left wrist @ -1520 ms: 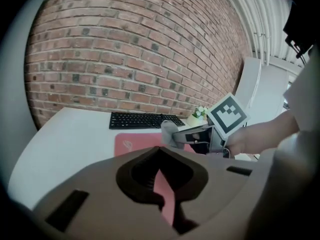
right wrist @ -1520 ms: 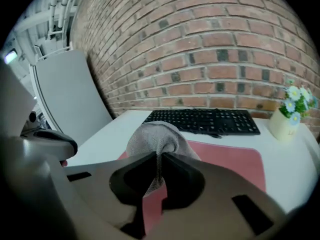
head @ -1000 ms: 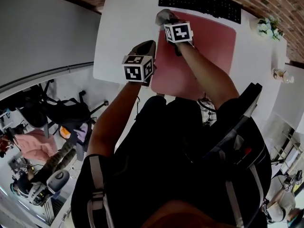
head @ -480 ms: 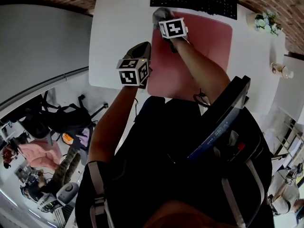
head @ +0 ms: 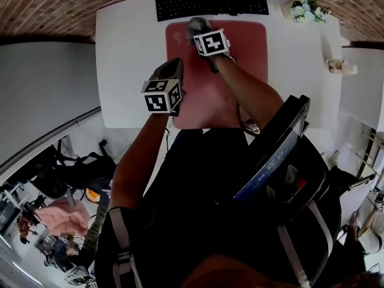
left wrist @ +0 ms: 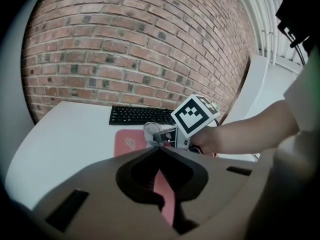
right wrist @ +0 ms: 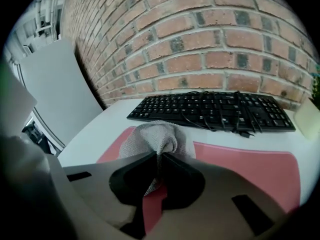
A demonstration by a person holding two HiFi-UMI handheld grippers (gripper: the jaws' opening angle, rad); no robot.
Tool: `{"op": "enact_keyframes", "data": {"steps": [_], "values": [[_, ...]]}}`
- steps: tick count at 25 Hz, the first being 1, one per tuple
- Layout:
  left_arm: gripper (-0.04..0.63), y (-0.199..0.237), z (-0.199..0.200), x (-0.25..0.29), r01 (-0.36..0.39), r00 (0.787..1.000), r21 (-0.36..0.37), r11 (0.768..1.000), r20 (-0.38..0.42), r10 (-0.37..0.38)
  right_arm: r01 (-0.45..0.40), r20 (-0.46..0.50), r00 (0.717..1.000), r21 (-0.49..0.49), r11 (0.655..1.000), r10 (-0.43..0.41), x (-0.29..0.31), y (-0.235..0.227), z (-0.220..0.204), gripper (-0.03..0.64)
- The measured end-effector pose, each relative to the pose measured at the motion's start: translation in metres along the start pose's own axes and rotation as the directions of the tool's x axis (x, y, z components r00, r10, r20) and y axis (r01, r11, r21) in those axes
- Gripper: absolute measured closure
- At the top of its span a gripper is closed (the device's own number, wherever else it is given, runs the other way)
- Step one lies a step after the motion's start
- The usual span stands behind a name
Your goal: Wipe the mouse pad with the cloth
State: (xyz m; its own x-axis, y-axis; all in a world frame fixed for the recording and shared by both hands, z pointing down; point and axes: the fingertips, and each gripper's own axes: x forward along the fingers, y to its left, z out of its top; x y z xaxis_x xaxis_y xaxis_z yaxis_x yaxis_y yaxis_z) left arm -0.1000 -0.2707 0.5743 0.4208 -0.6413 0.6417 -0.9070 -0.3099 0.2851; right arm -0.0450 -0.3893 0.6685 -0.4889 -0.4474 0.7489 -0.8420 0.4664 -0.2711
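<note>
Cloth (head: 195,25) slid rightward off pad's (head: 249,59) 11 o'clock corner, right tongs (right wrist: 159,158) clamped on it. Left tongs (left wrist: 159,150) closed, empty, hovering at 8 o'clock. My read: only far strip wiped, most of pad left.

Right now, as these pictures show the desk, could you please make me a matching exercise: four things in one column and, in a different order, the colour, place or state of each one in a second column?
Things:
1. cloth
2. keyboard
3. mouse pad
4. left gripper

Descriptions:
A. black, along the far edge of the table, by the brick wall
B. red, lying flat on the white table
C. shut, with nothing in it
D. grey, pinched in the right gripper

Pairs: 1-D, 2-A, 3-B, 4-C
</note>
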Motion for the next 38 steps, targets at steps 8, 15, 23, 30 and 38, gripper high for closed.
{"op": "enact_keyframes", "data": {"steps": [8, 15, 23, 30, 38], "values": [[0.595, -0.04, 0.007, 0.024, 0.065, 0.998, 0.048, 0.997, -0.024, -0.064, 0.057, 0.021, 0.998, 0.068, 0.996, -0.058, -0.026, -0.057, -0.011, 0.583], [0.595, -0.066, 0.011, 0.038, 0.108, 0.994, 0.085, 0.99, -0.038, -0.105, 0.104, 0.028, 0.994, 0.12, 0.987, -0.108, -0.049, -0.101, -0.024, 0.583], [0.595, -0.09, 0.012, 0.05, 0.147, 0.988, 0.127, 0.981, -0.062, -0.14, 0.163, 0.034, 0.985, 0.18, 0.97, -0.172, -0.078, -0.152, -0.039, 0.583], [0.595, -0.102, 0.017, 0.055, 0.153, 0.987, 0.127, 0.98, -0.056, -0.147, 0.202, 0.049, 0.974, 0.241, 0.949, -0.22, -0.101, -0.191, -0.049, 0.583], [0.595, -0.103, 0.027, 0.041, 0.146, 0.989, 0.114, 0.983, -0.003, -0.147, 0.236, 0.108, 0.957, 0.237, 0.942, -0.268, -0.13, -0.202, -0.049, 0.583]]}}
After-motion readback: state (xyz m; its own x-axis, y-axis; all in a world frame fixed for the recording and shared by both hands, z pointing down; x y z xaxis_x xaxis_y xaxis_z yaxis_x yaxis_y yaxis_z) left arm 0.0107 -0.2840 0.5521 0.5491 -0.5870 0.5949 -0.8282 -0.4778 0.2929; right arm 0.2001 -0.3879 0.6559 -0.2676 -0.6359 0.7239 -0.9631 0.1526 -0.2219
